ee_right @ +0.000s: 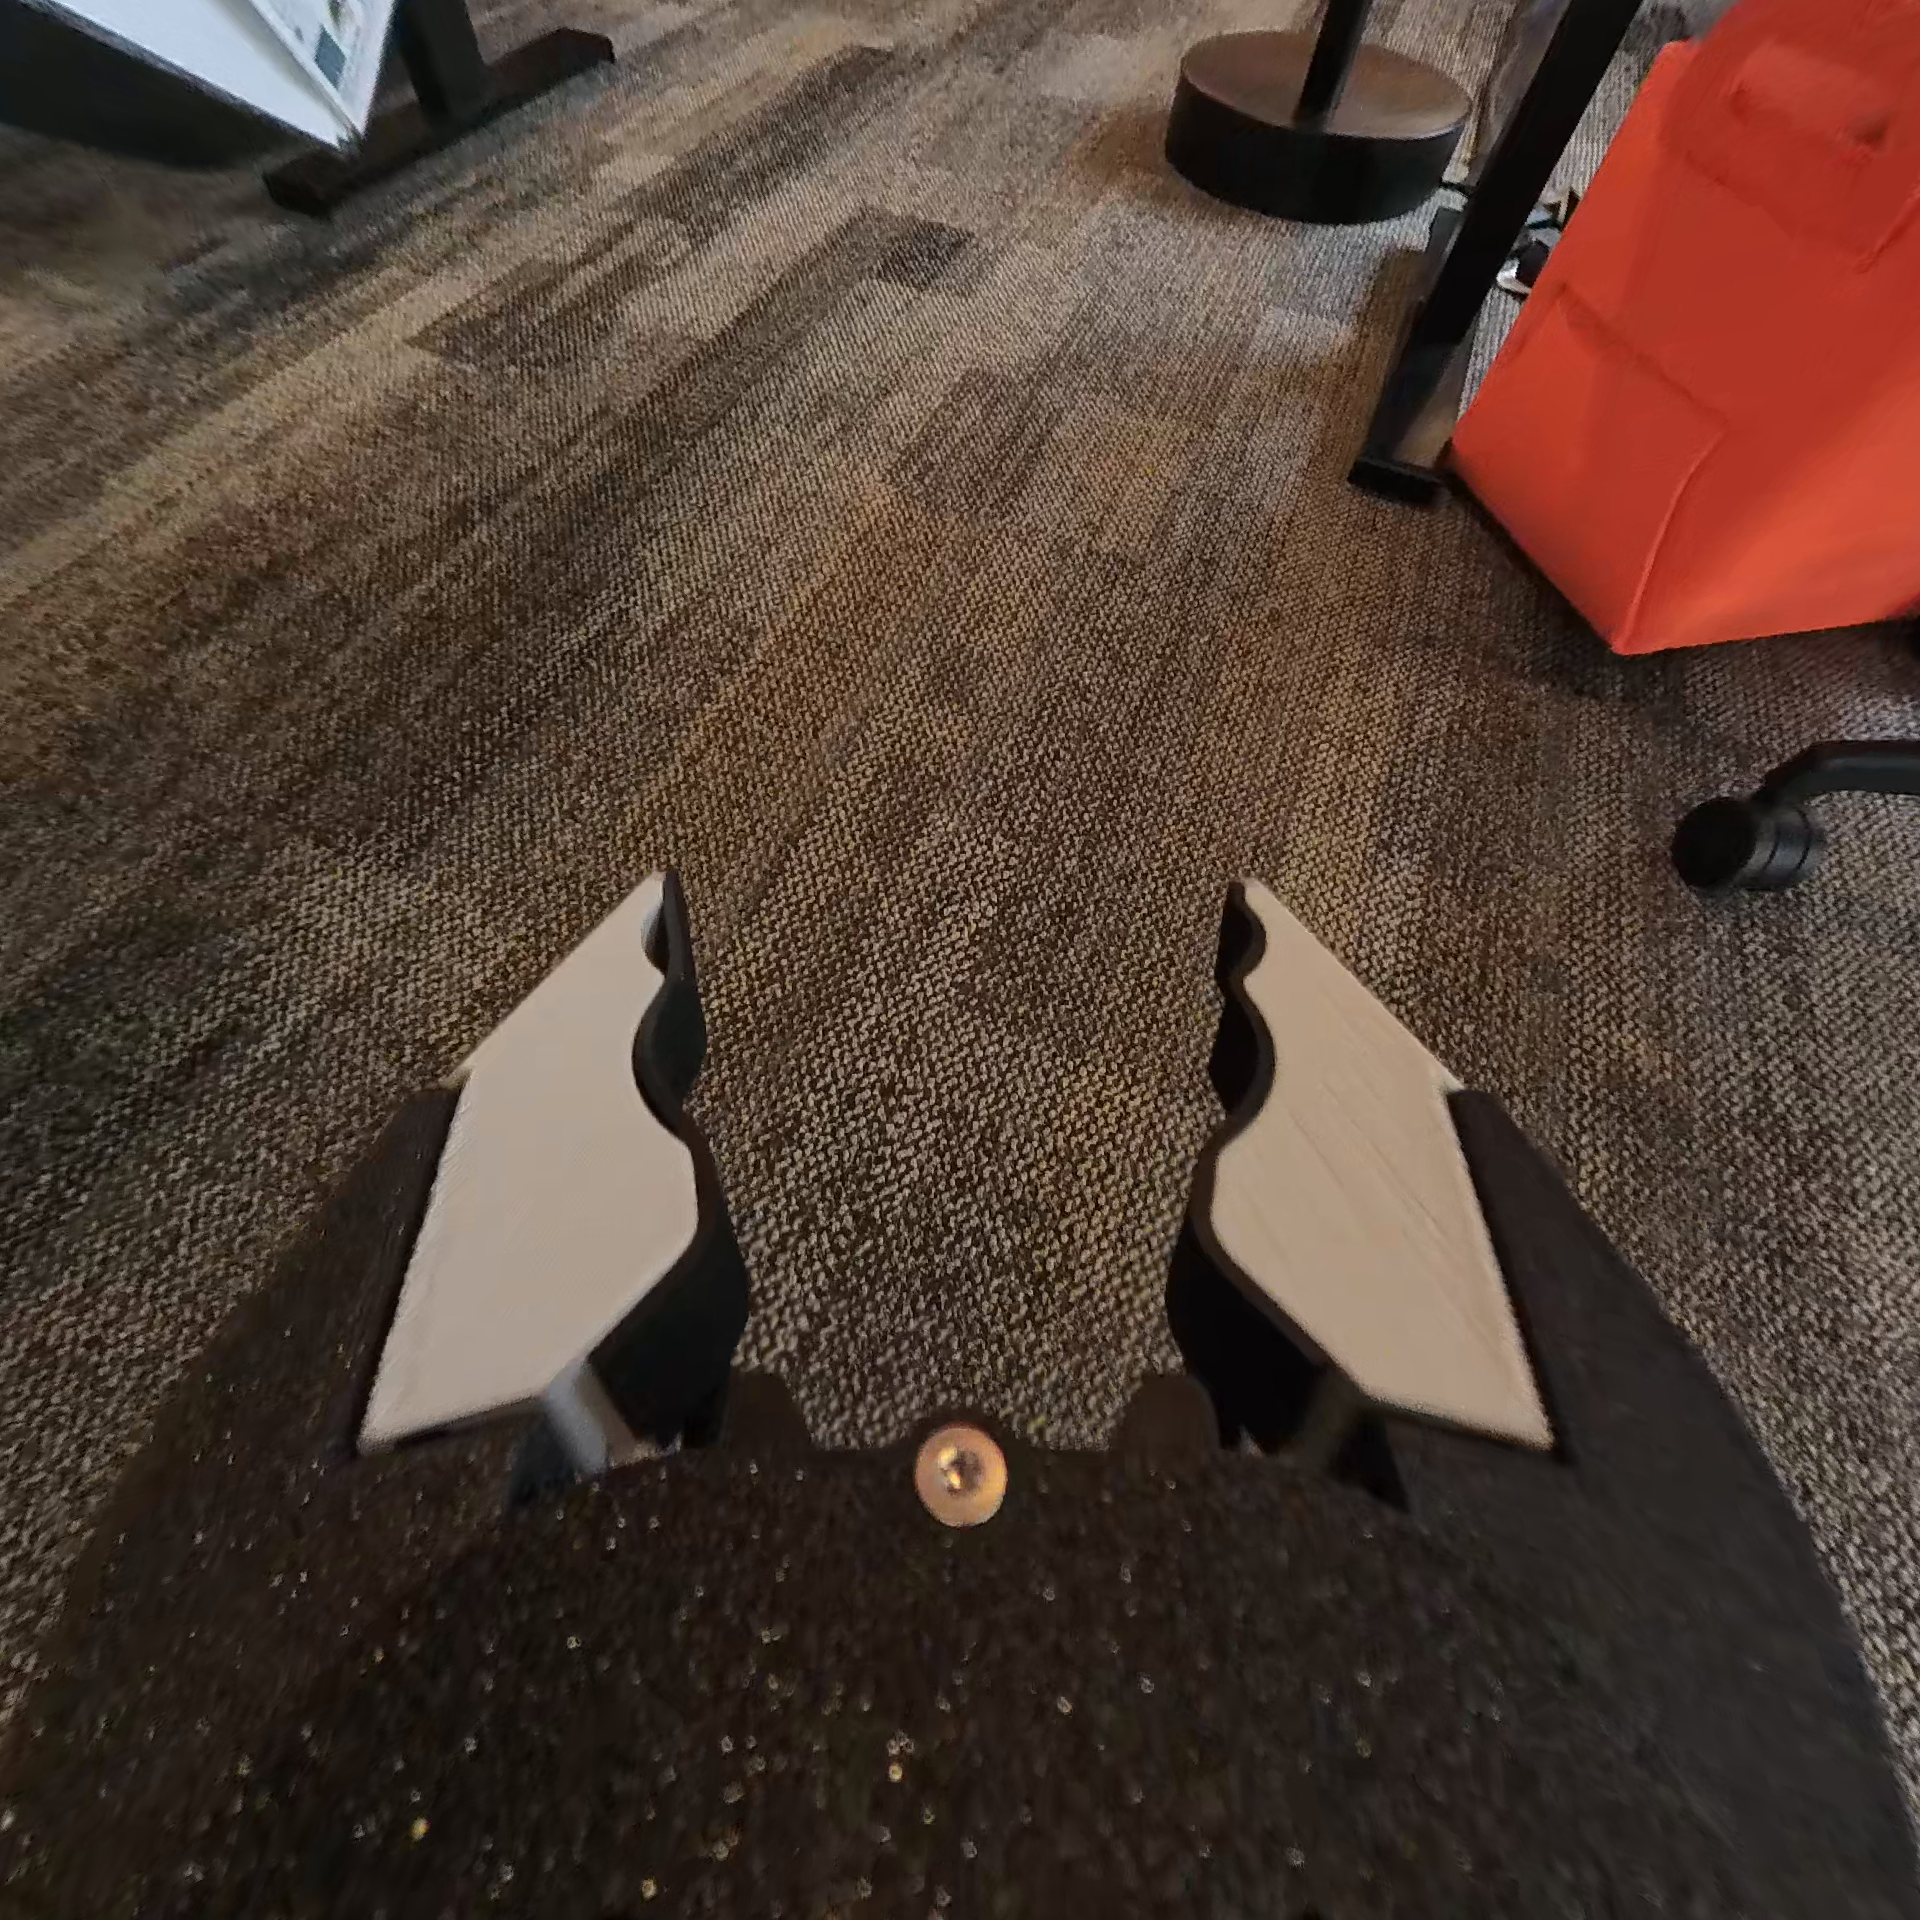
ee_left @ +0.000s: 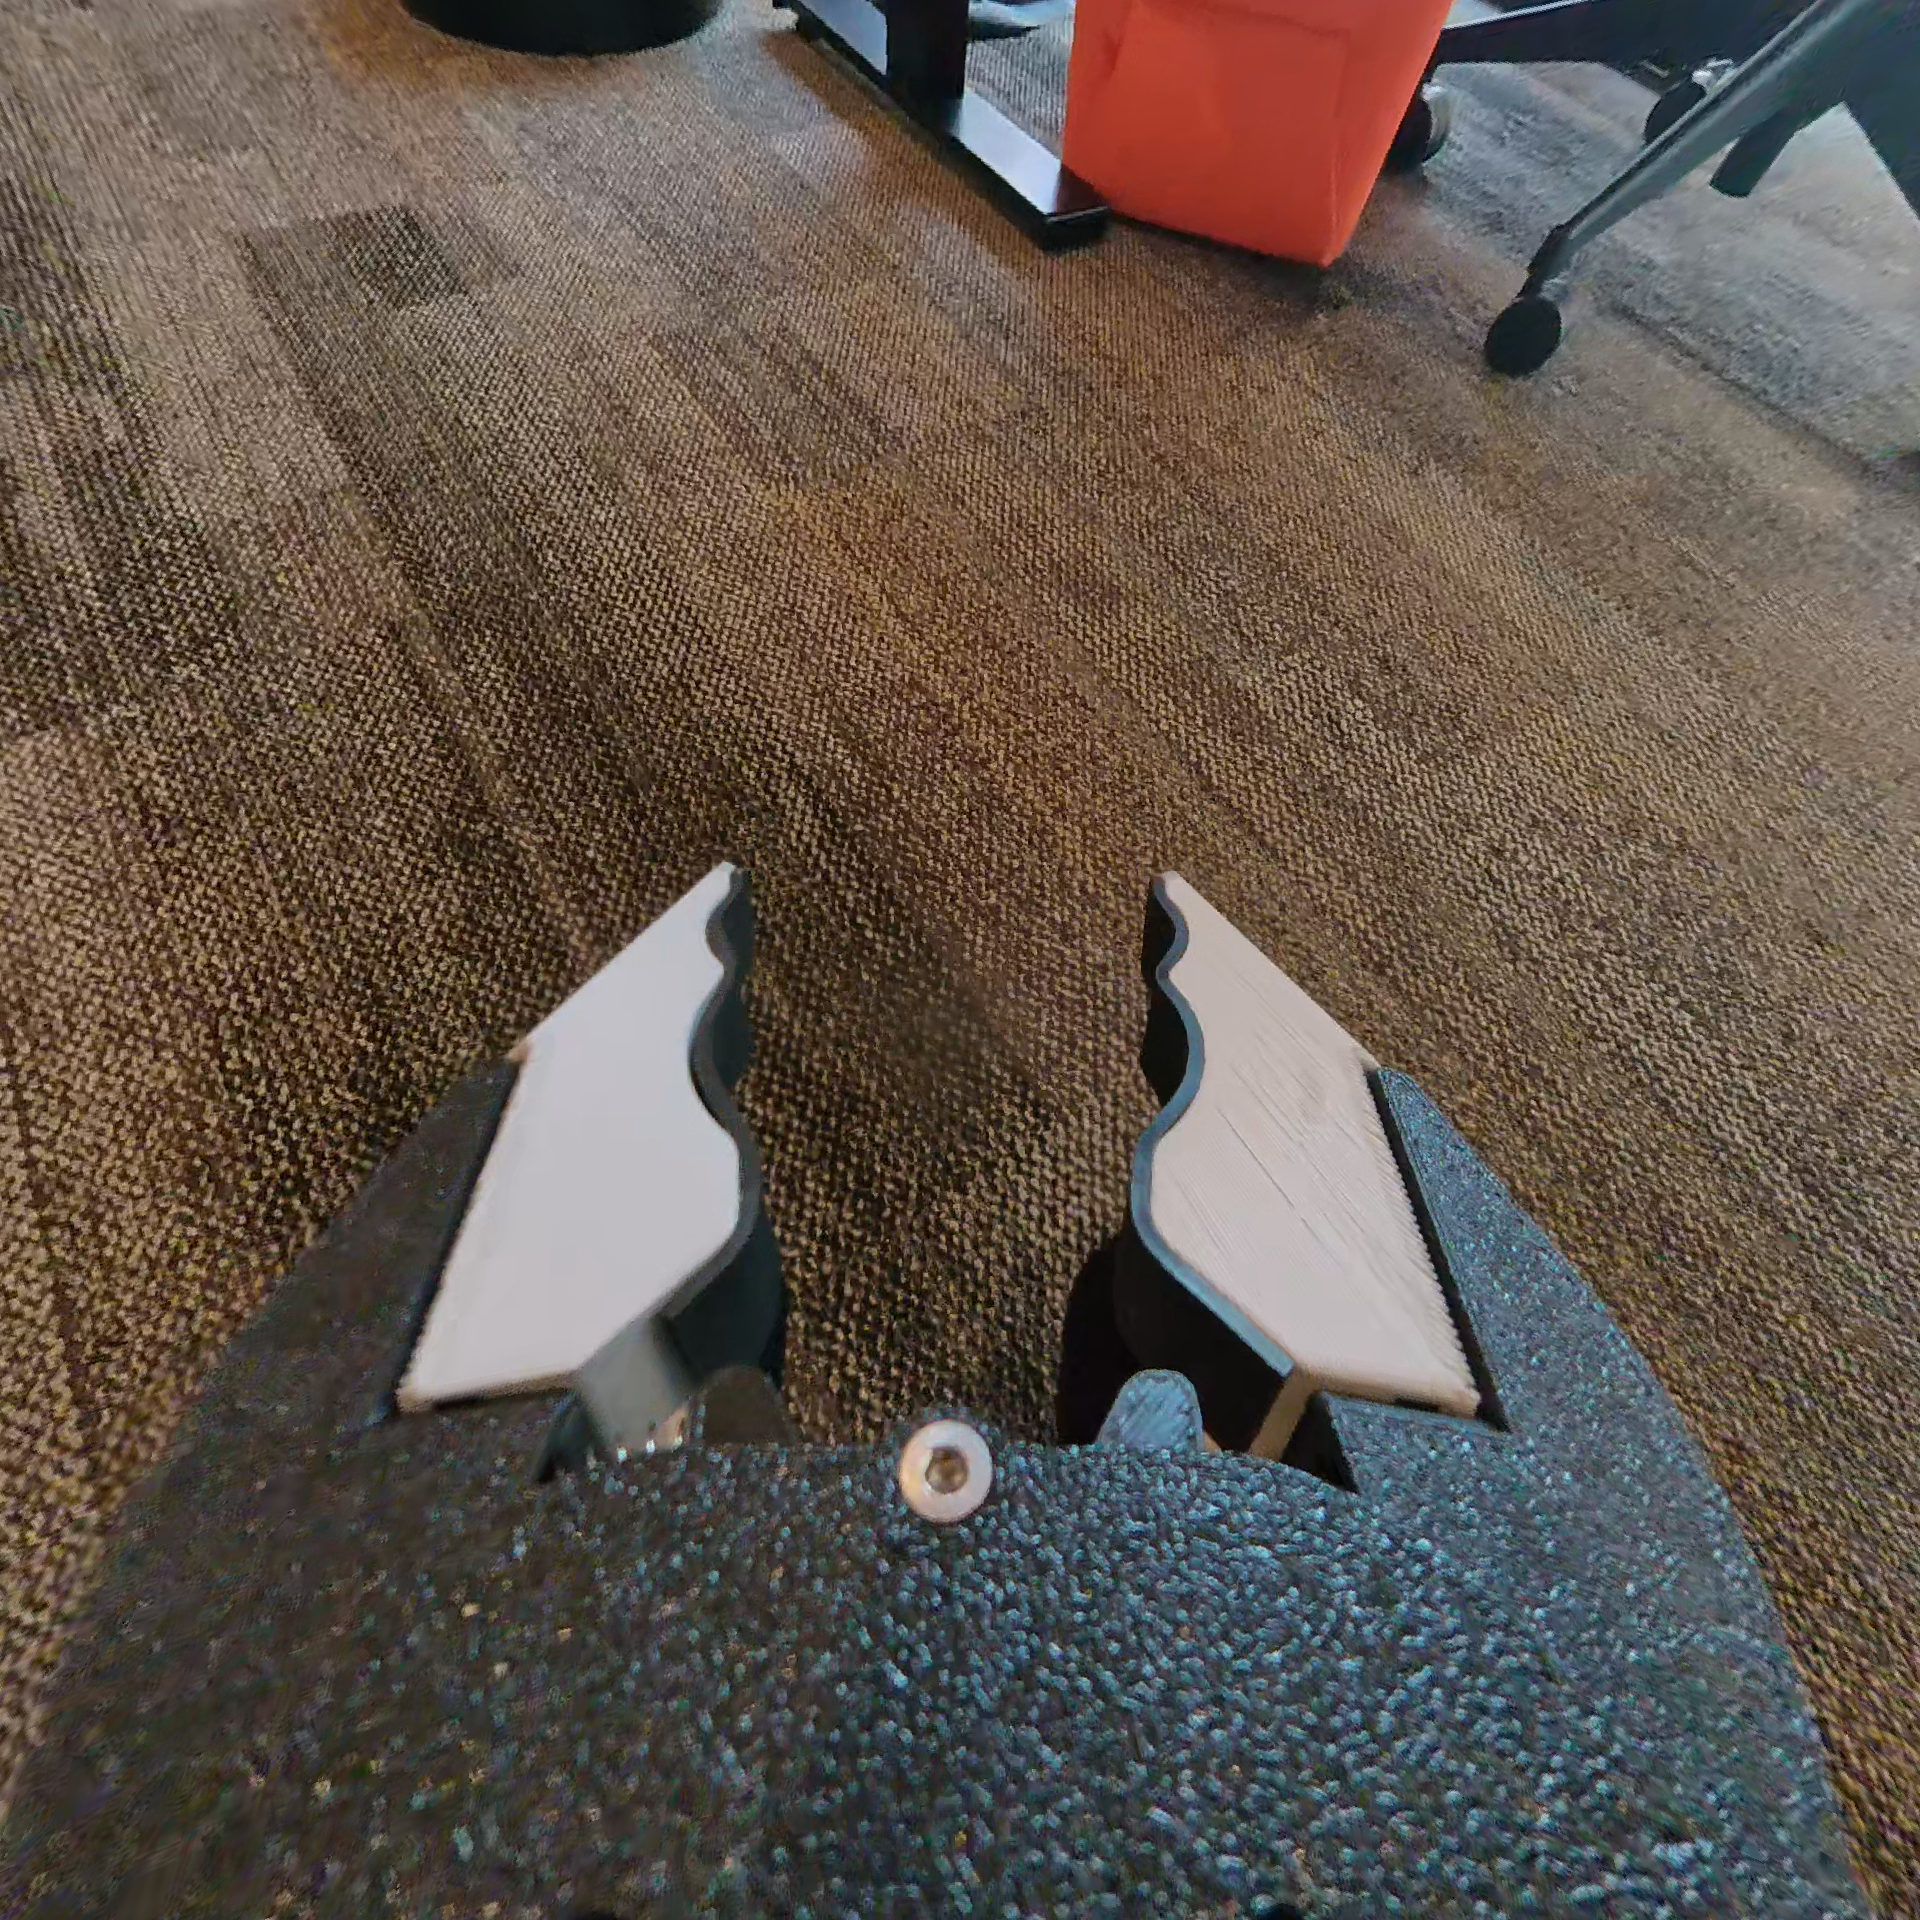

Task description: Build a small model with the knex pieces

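My left hand-held gripper (ee_left: 948, 894) hangs over the brown-grey carpet (ee_left: 727, 582), released, jaws spread with only carpet showing between them. It touches nothing. Nearest to it is bare floor. Far ahead and to the right stands an orange bag (ee_left: 1247, 114), set against the flat black foot of a desk leg (ee_left: 997, 145). Farther right is a chair castor (ee_left: 1523, 332) on its black spoke. A round black base (ee_left: 561, 21) shows at the far left edge.

My right hand-held gripper (ee_right: 951, 899) is likewise released, jaws wide apart and holding nothing, over the same carpet (ee_right: 727, 520). From here the orange bag (ee_right: 1704, 395) sits at the far right, beside a black desk leg (ee_right: 1455, 270). A round black stand base (ee_right: 1320, 125) lies far ahead, a castor (ee_right: 1745, 842) lies near right, and a white panel (ee_right: 260, 52) leans at the far left by another black foot (ee_right: 436, 114).

Both views are slightly blurred at the fingers, so I judge that holding each hand-held gripper level and steady, well clear of the floor, would serve best here.
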`<state>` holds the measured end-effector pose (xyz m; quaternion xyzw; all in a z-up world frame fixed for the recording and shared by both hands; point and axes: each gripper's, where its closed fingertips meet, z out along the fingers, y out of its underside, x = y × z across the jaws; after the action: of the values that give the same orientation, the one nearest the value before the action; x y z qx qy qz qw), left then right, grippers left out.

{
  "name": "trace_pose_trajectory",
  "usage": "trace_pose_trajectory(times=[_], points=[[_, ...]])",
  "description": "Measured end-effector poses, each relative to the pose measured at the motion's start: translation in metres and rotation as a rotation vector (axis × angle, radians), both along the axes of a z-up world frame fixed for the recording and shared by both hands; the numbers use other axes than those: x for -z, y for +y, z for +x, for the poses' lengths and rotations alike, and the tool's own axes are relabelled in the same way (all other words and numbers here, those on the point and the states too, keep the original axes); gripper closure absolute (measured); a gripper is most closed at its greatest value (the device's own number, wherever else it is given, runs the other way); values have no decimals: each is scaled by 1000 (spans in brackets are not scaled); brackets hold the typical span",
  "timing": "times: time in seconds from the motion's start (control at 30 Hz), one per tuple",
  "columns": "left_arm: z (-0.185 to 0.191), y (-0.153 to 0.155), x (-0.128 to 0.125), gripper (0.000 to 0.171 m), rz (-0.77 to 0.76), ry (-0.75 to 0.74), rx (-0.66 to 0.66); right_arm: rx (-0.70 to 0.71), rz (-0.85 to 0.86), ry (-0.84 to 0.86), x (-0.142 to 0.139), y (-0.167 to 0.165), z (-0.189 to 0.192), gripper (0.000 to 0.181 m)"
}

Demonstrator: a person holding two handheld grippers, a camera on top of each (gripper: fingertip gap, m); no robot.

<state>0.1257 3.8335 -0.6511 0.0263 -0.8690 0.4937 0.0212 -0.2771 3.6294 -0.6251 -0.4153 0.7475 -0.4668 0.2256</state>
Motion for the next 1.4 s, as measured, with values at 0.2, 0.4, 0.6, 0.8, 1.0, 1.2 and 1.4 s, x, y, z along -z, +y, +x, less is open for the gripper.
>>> trace_pose_trajectory(times=[0.2, 0.4, 0.6, 0.8, 1.0, 1.2, 1.4], points=[[2, -11, -6, 98, -75, 56, -27, 11, 19, 0, 1, -7, 8, 82], [-2, 8, 13, 99, -74, 76, -53, -30, 19, 14, 19, -2, 29, 82], [-7, 40, 35, 98, -28, 81, -77, -53, 64, 1, 35, 2, 44, 85], [-5, 62, 35, 98, -32, 85, -131, -92, 49, 7, 29, -1, 63, 86], [17, 73, 21, 99, -78, 111, -217, -112, 72, 4, 40, 1, 75, 86], [25, 74, 13, 101, -92, 113, -223, -104, 77, 1, 41, 0, 68, 86], [25, 59, -3, 101, -115, 64, -199, -40, 24, -4, 32, -14, 52, 84]])
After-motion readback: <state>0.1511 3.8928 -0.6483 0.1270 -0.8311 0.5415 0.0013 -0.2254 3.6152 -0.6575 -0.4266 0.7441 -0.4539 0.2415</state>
